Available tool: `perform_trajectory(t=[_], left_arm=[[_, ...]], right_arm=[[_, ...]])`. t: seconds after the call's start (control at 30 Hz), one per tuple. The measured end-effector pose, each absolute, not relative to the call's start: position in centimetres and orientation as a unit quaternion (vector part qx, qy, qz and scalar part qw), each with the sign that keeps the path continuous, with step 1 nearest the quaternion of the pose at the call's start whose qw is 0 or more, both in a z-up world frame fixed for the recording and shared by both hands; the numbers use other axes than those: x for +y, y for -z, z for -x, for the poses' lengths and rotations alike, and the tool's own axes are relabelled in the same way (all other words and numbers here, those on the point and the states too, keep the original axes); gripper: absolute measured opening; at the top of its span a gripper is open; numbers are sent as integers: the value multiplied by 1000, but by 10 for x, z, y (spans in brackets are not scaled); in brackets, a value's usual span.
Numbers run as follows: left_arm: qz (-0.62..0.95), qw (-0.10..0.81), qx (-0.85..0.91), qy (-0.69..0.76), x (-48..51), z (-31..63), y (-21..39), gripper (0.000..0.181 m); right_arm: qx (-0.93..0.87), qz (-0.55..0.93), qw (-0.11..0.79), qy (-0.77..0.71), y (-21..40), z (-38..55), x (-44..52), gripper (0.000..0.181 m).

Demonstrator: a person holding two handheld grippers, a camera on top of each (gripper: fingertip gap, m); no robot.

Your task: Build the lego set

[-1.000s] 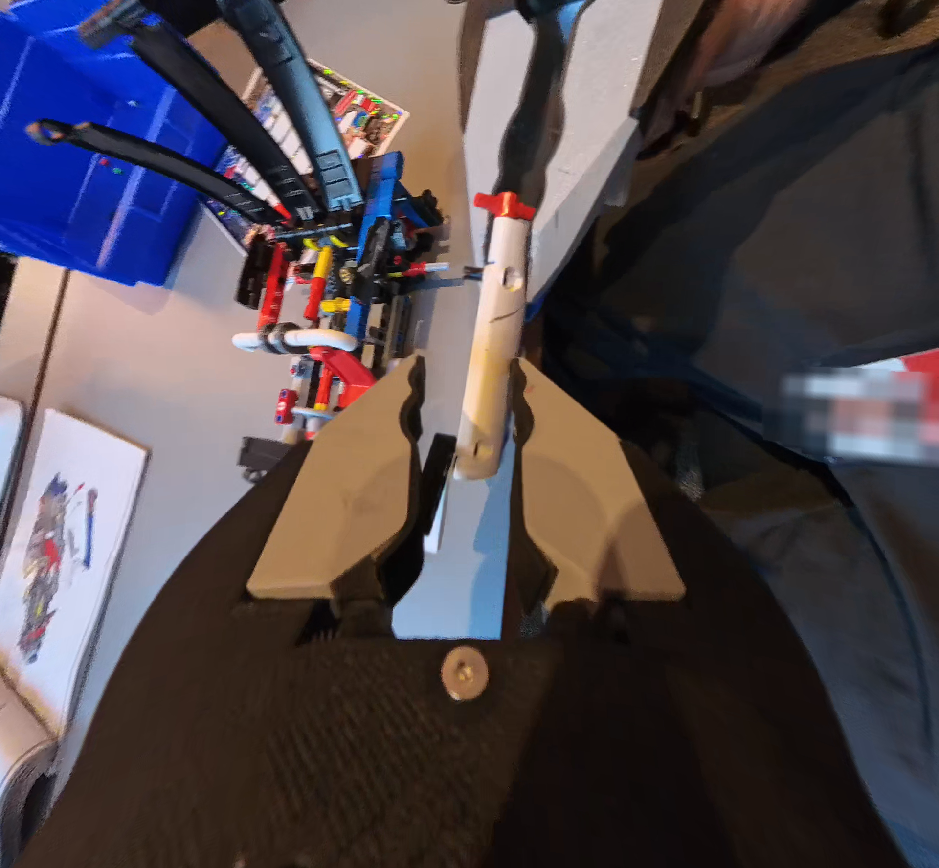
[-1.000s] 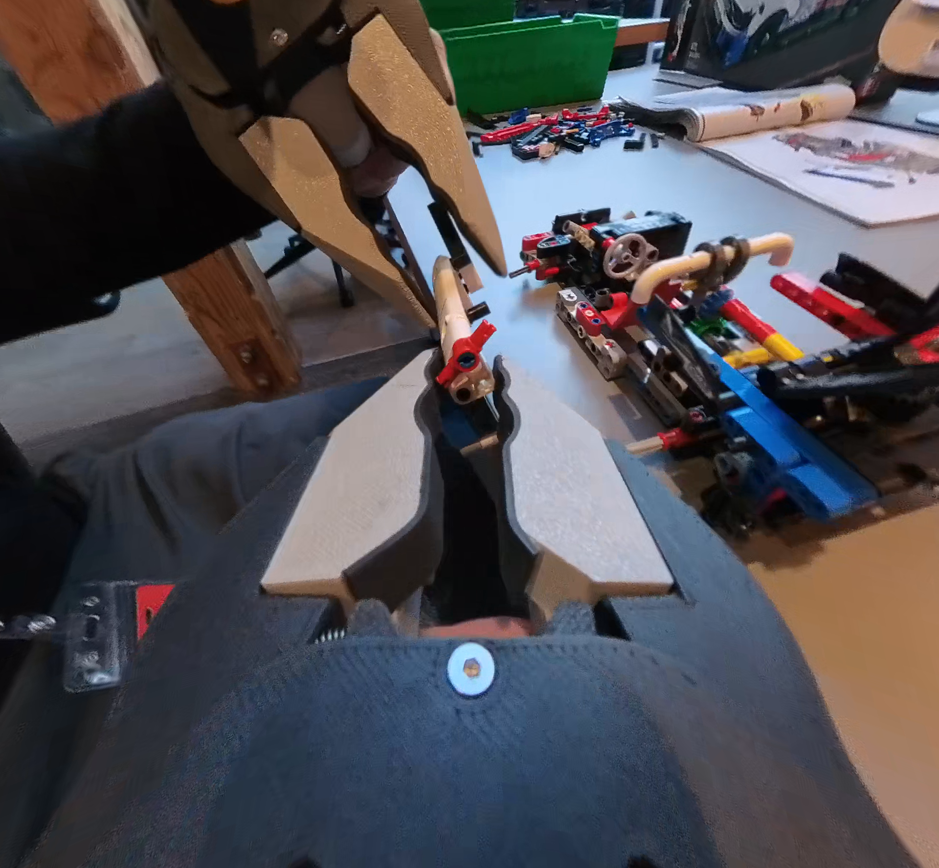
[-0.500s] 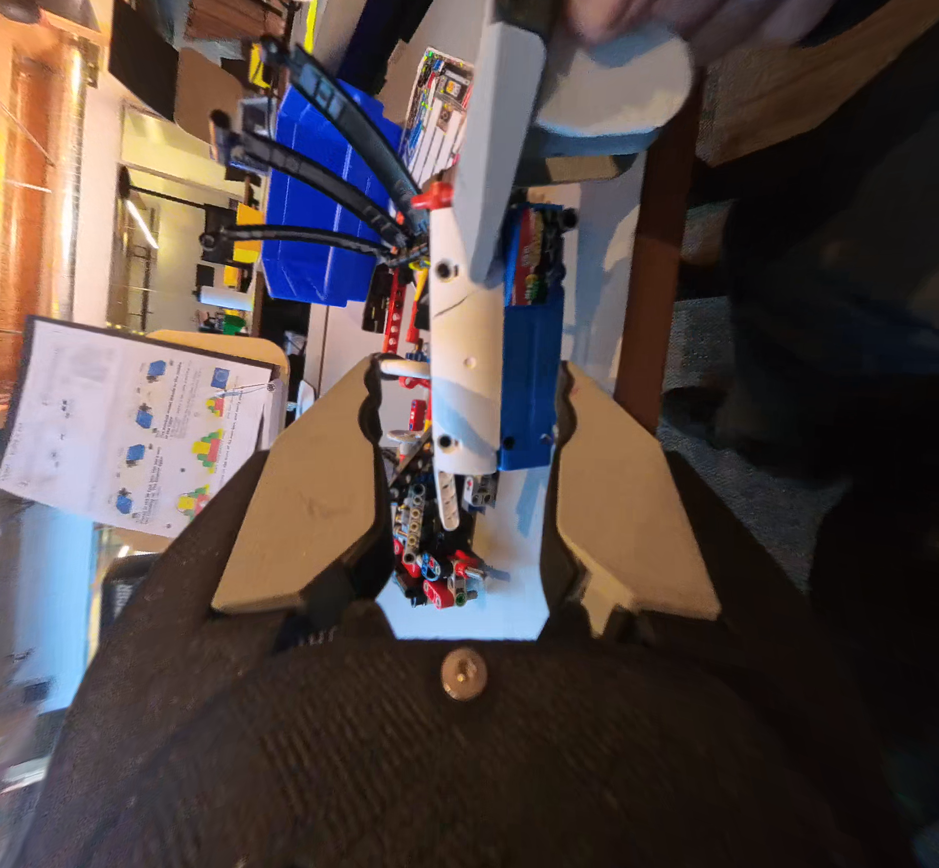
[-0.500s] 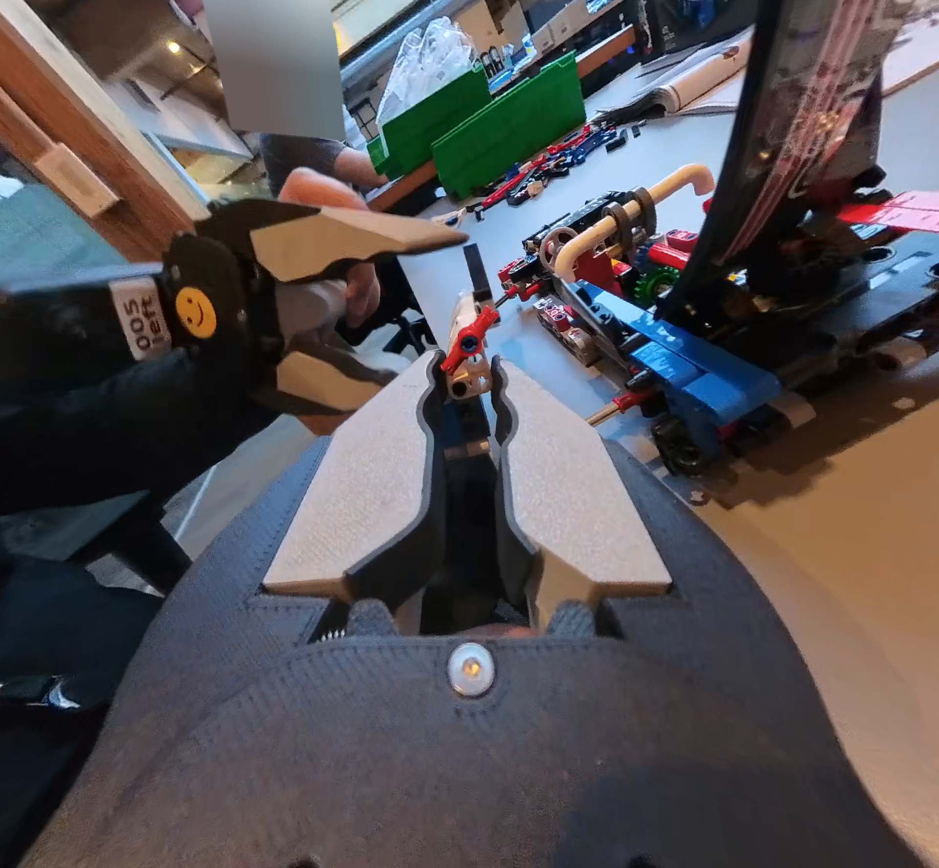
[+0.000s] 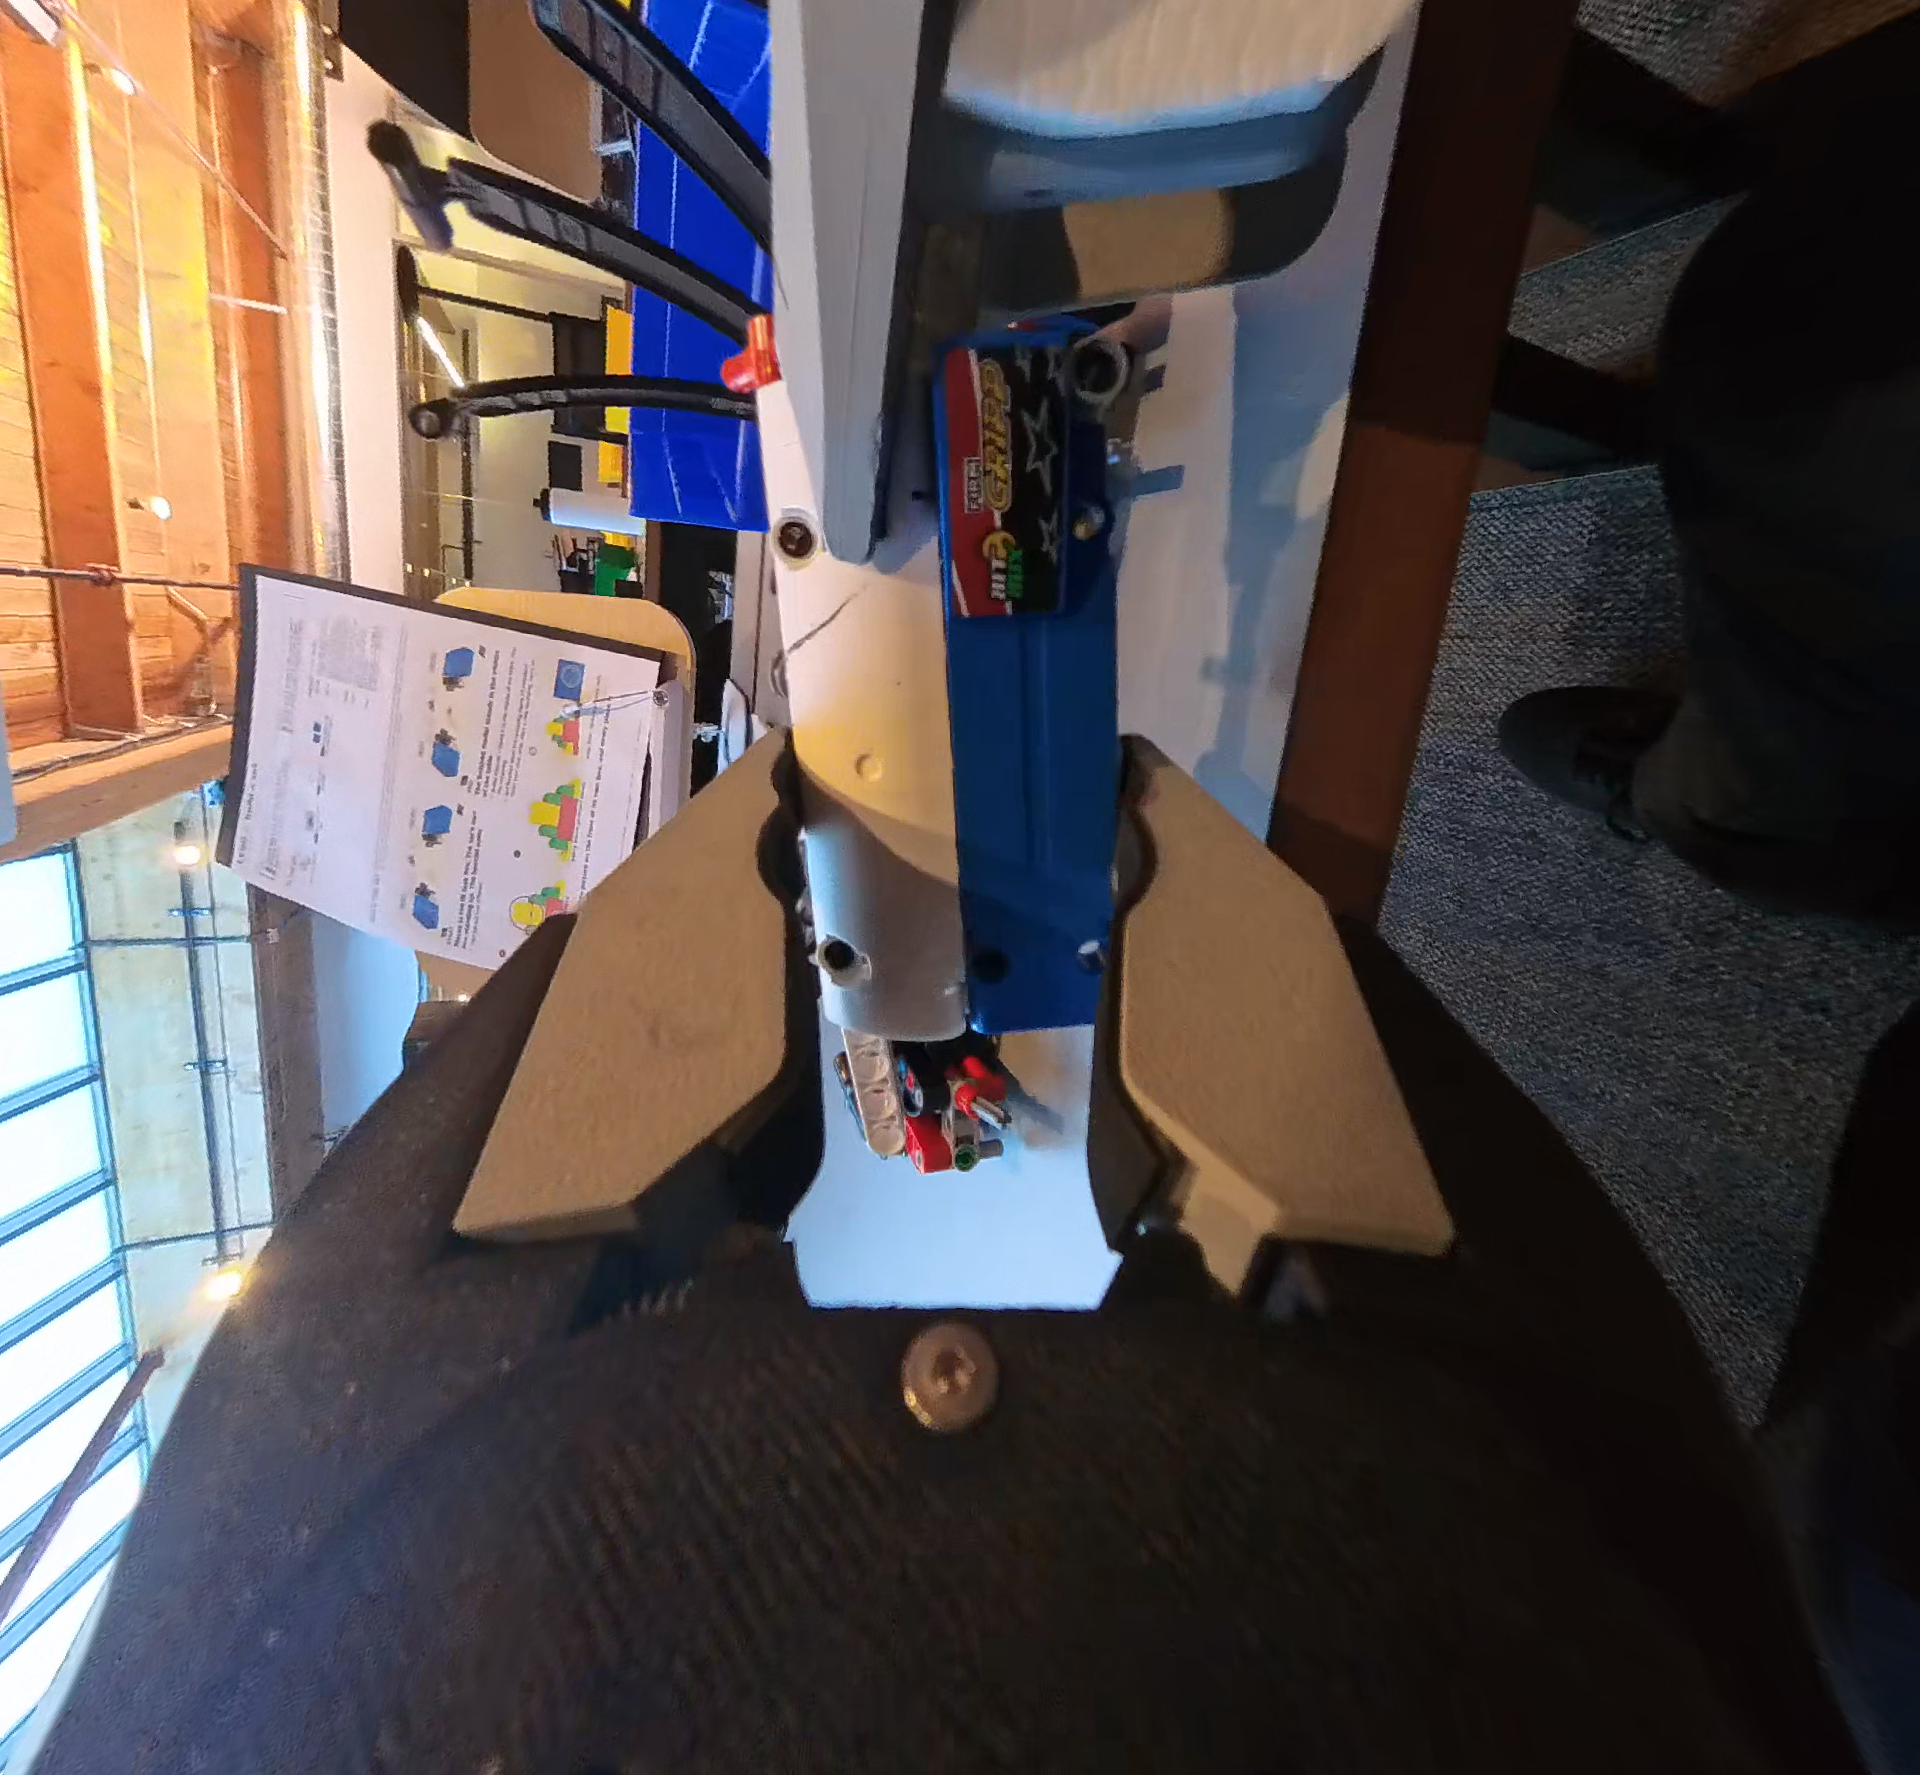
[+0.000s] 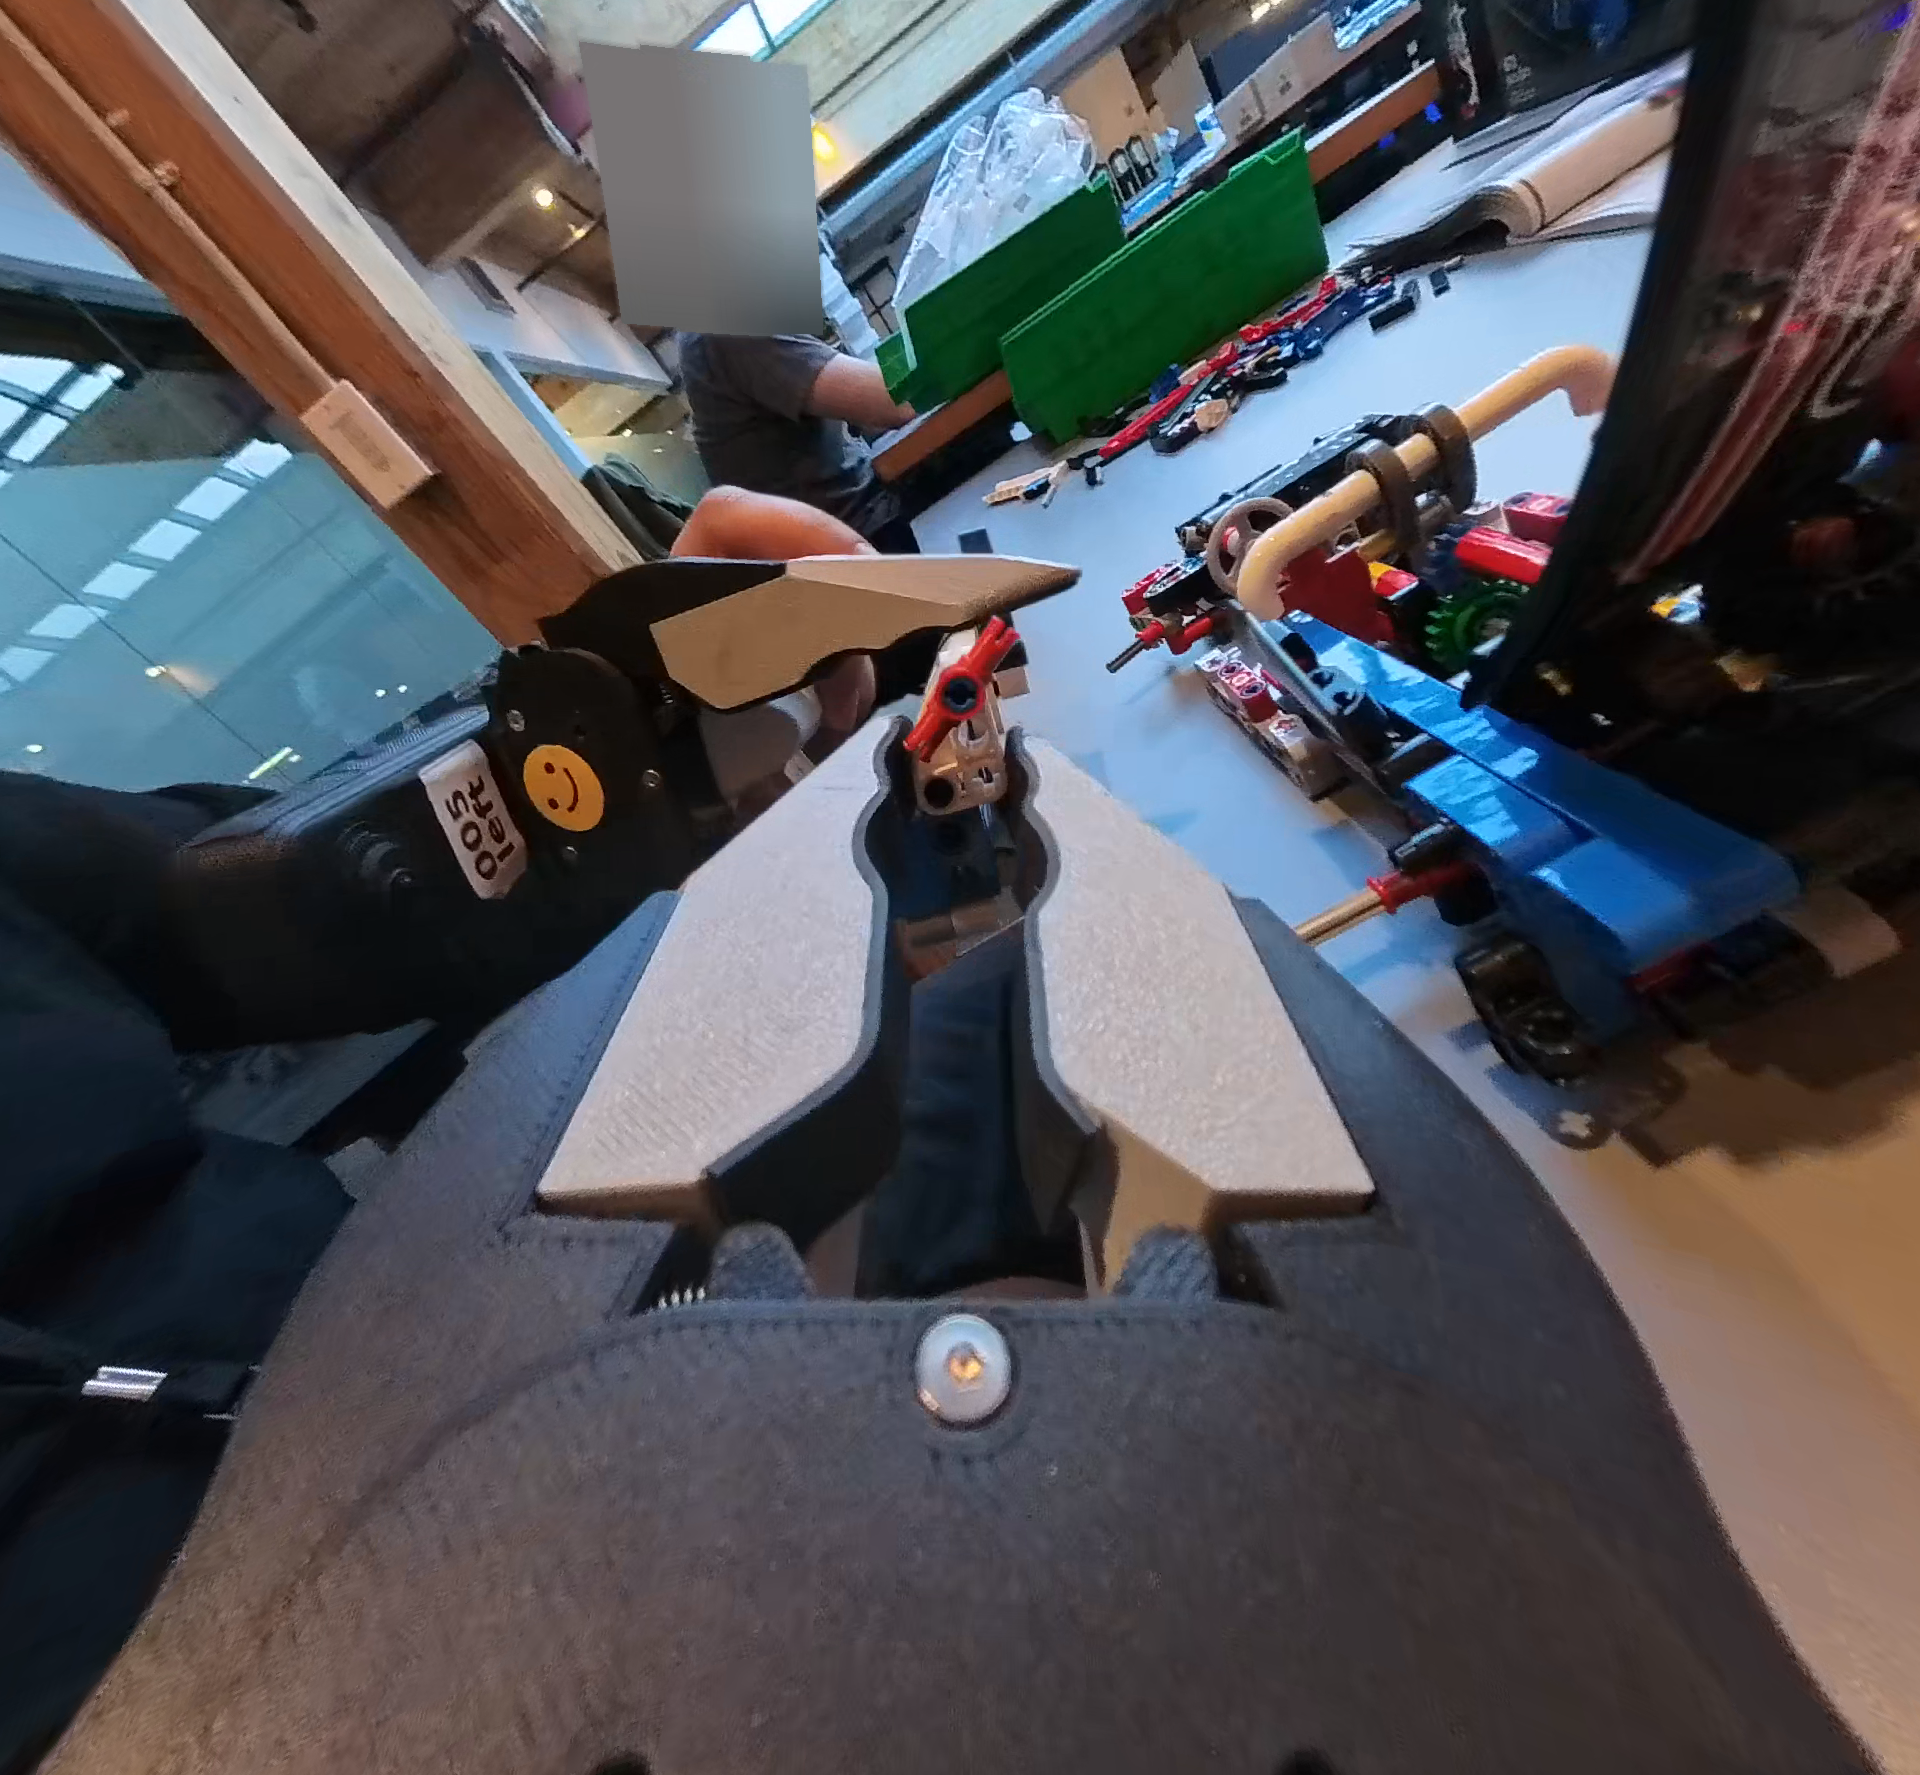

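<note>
Right gripper jaws clamp the white panel piece, centre frame; left gripper jaws gape wide. Car chassis at right is half-built, bodywork remaining.

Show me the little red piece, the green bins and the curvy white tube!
little red piece (image 6: 958, 686), right wrist view, on its blue-centred middle.
green bins (image 6: 1164, 312), right wrist view, on the nearer bin's front wall.
curvy white tube (image 6: 1351, 489), right wrist view, on its straight stretch.

Right hand-held gripper clamping white lego piece, lego model beside
</note>
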State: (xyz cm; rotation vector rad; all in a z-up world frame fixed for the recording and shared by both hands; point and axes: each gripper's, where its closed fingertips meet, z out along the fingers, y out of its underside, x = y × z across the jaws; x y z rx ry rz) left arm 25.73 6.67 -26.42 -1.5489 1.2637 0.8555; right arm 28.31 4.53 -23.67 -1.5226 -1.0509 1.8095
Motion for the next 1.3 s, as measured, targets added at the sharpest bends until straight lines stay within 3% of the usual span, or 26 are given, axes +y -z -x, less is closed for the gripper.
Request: perform_trajectory(t=[0.4,1.07,1.3], left_arm=[[676,414,530,-300,64,-243,282,56],[652,409,537,-347,71,-224,281,56],[612,437,537,-382,76,-219,280,55]], right_arm=[[-387,577,280,-662,239,-290,59,20],[-402,585,319,-628,242,-291,66,22],[-389,554,372,-635,223,-303,75,29]])
